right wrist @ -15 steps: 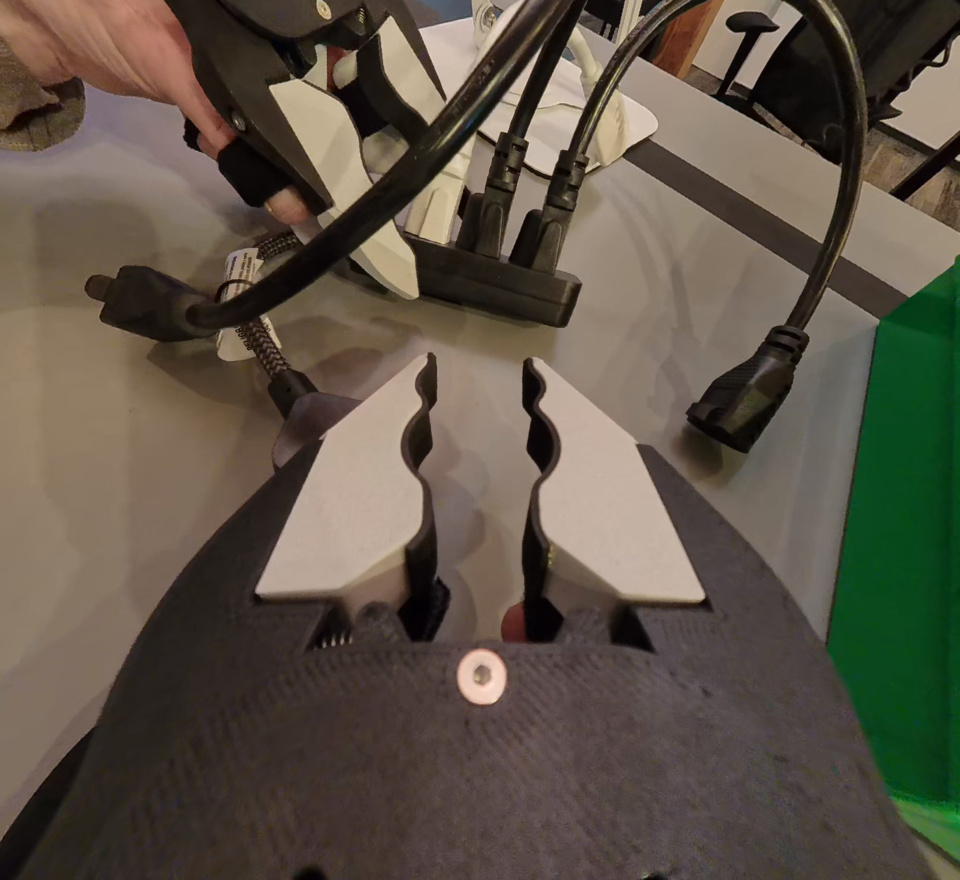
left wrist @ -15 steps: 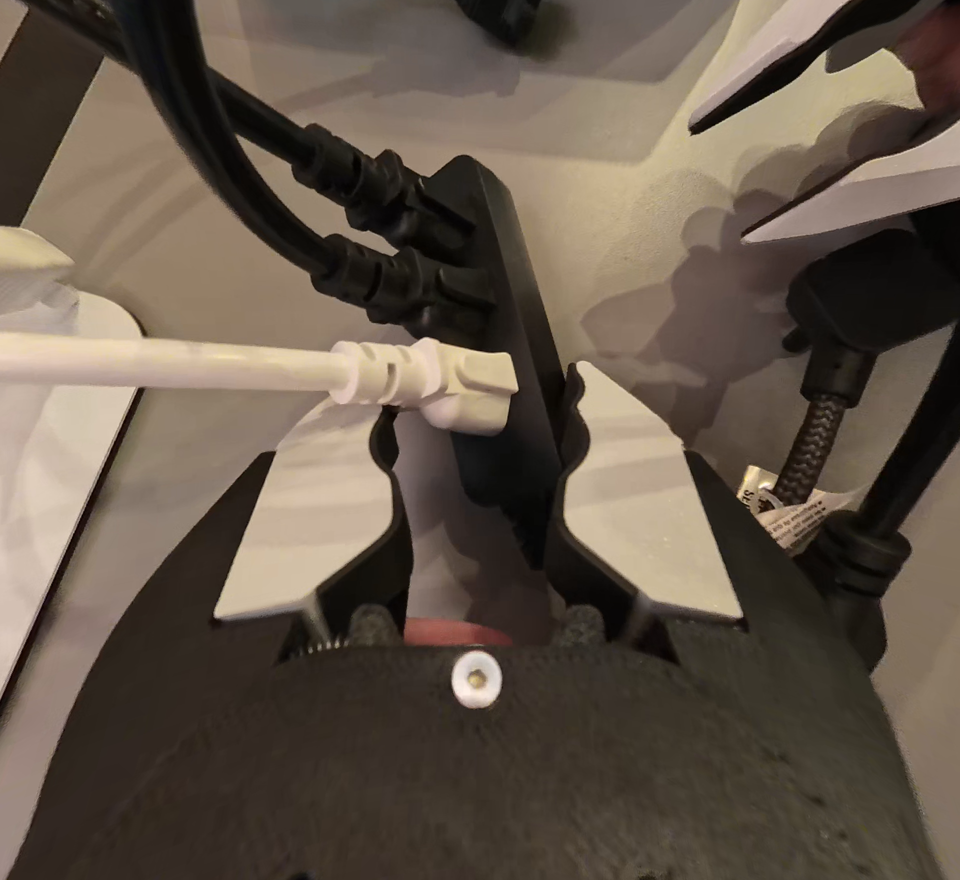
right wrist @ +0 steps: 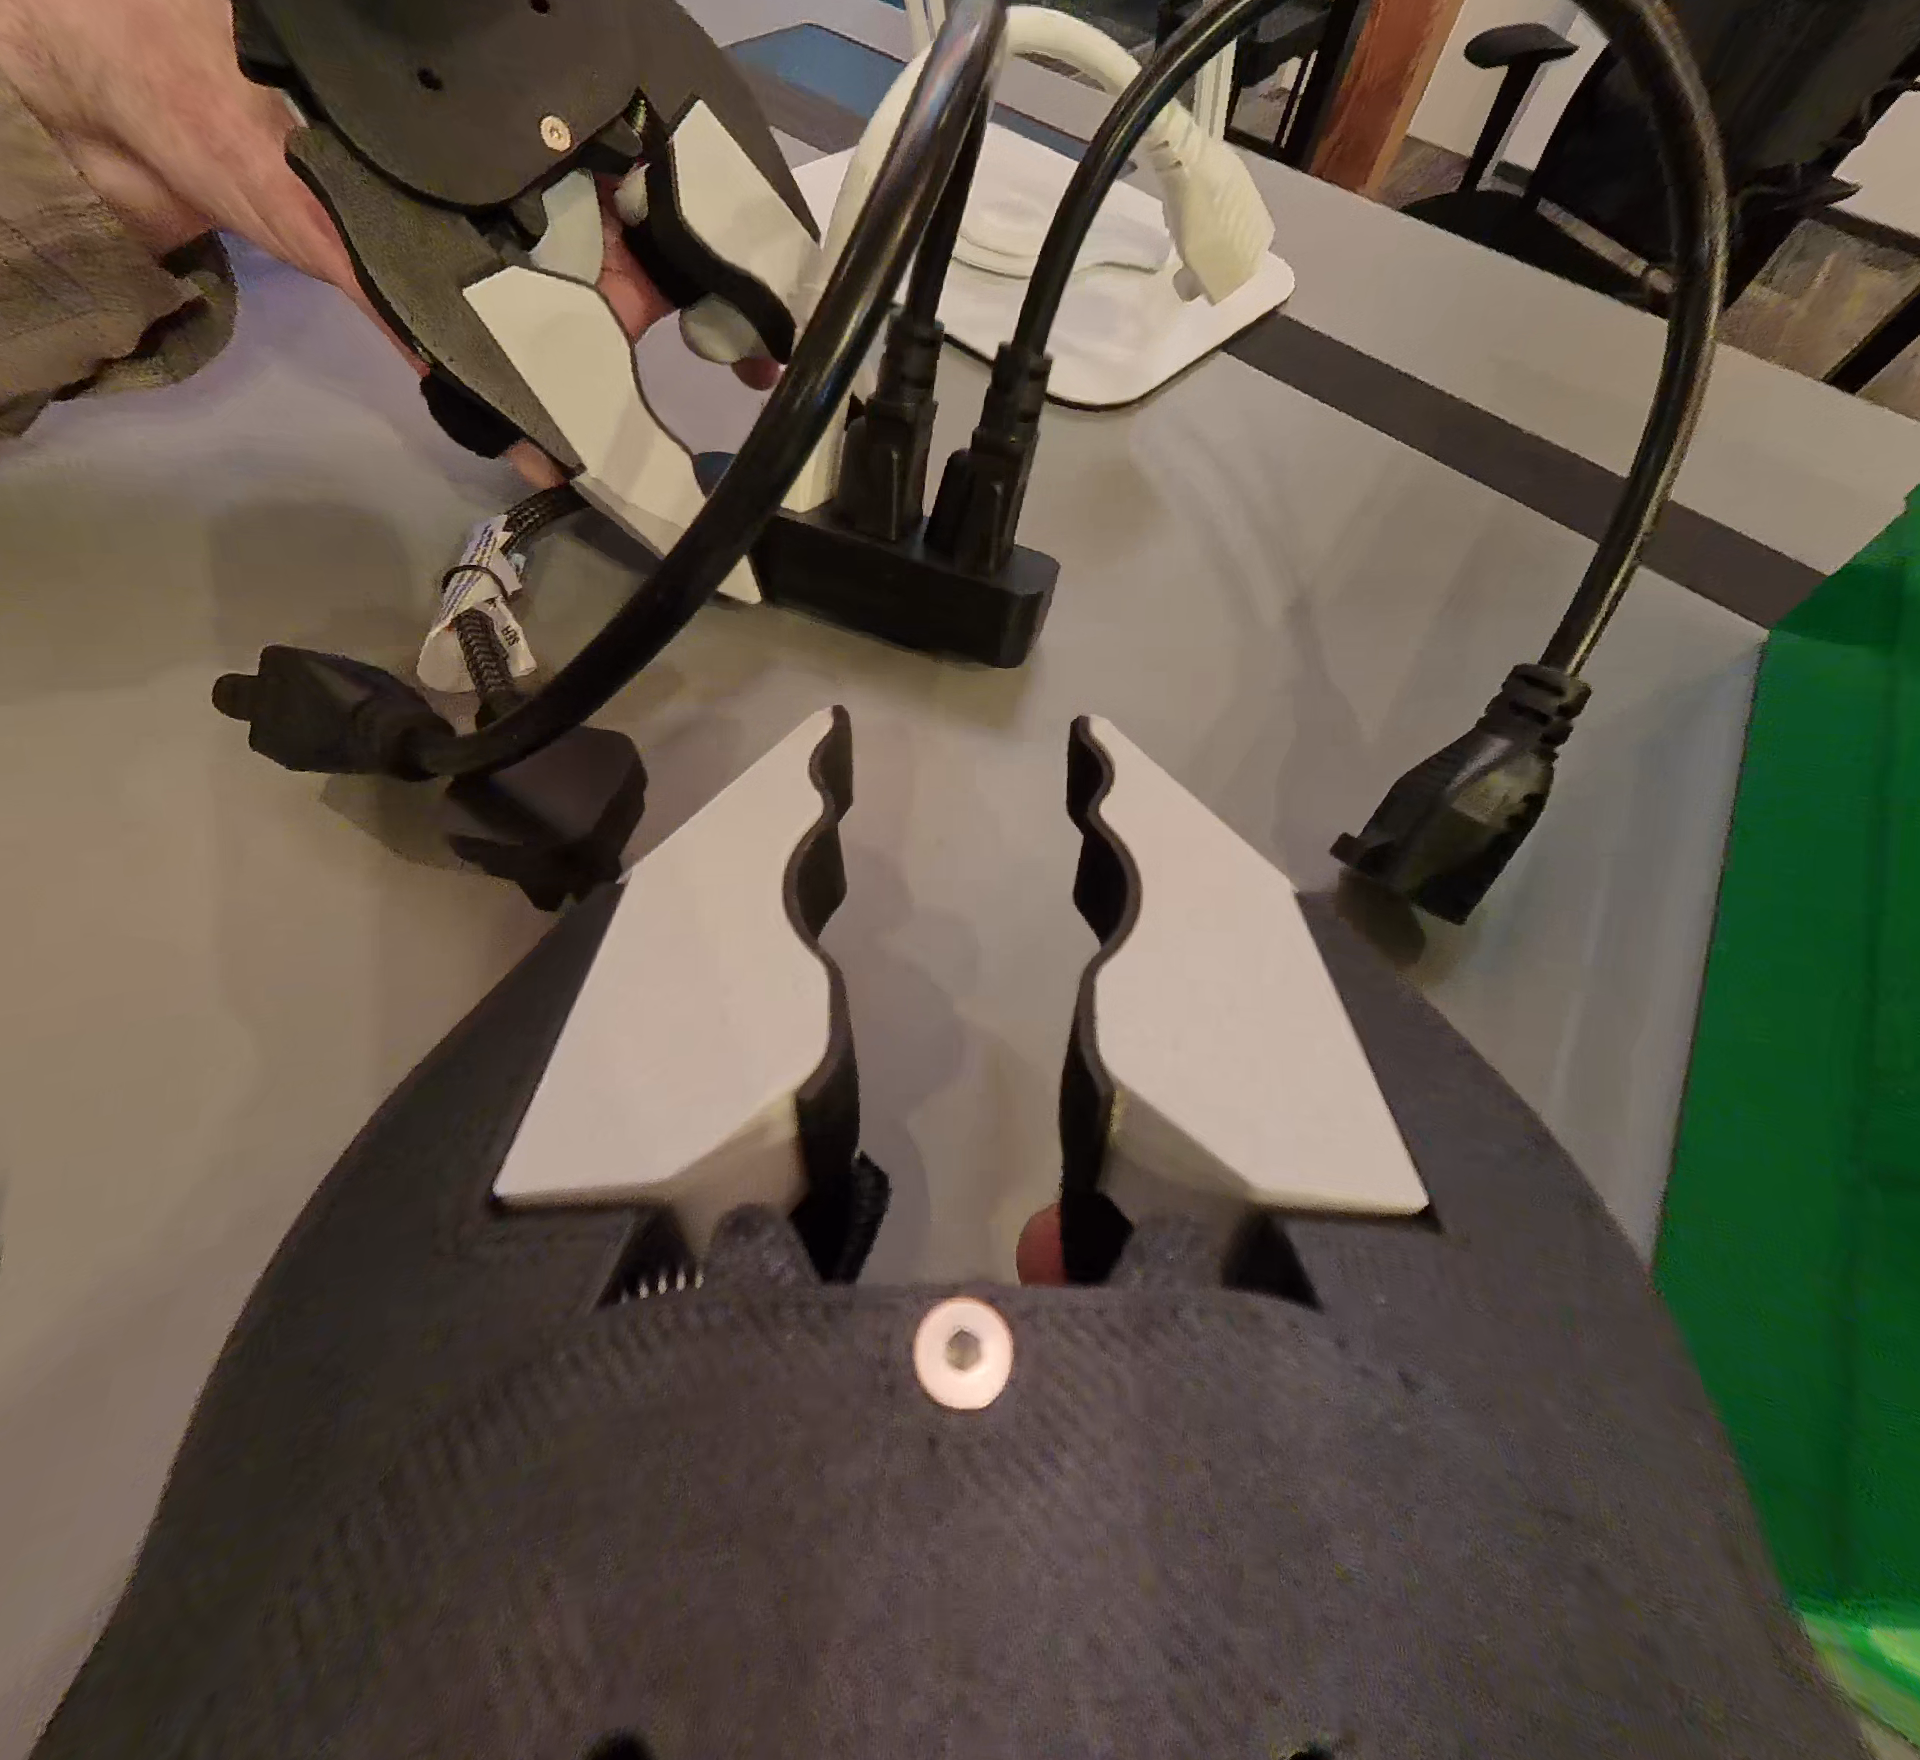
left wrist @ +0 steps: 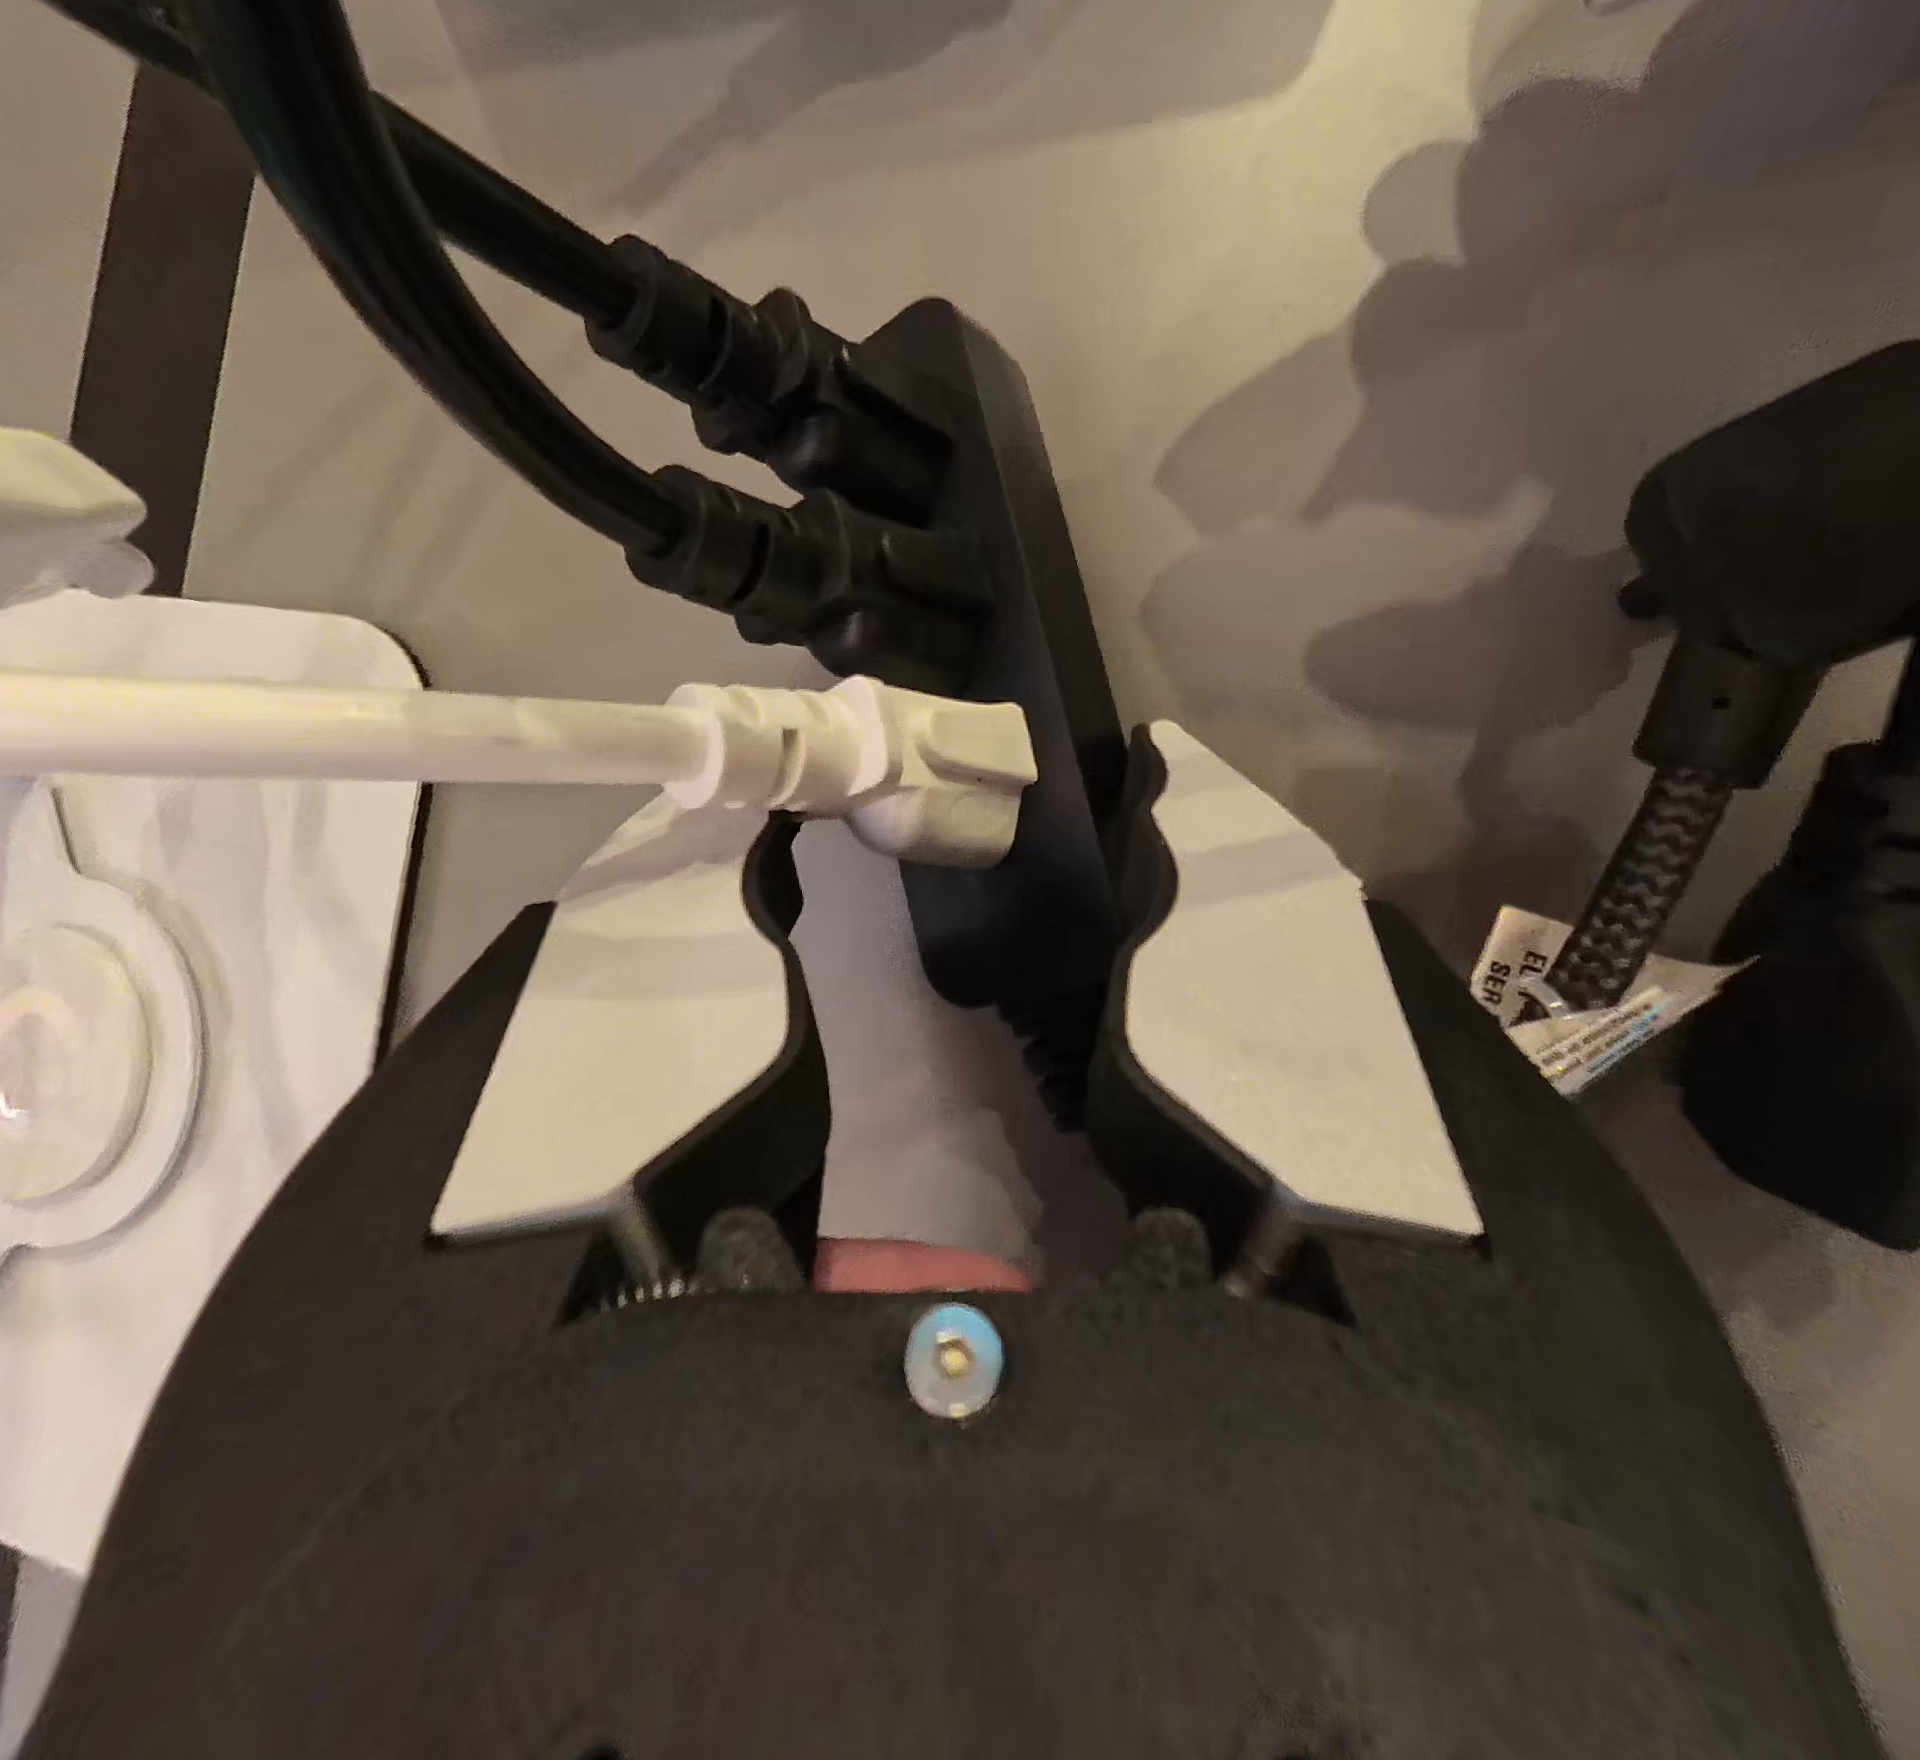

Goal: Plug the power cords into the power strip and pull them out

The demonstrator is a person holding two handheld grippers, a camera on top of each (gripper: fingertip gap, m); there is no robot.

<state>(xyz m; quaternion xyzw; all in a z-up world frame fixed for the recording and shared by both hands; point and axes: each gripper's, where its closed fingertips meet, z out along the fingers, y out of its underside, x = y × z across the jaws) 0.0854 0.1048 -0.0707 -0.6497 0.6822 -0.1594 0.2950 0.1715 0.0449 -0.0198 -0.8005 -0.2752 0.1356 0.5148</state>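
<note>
Left wrist view: left claw (left wrist: pixel 961 817), jaws parted, still straddles the power strip (left wrist: pixel 1023 630) at frame centre, its white plug (left wrist: pixel 935 775) unmoved. Right claw (right wrist: pixel 954 754) stays released, having drawn closer above the worktop (right wrist: pixel 1195 588).

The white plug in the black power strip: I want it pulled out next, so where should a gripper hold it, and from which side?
Probably grip the white plug on its blocky body, just ahead of the ribbed strain relief, not on the cord. It stands out from the black power strip beside two black plugs, so come from the side away from those, fingers across its flat faces, then pull along the cord's line.
</note>
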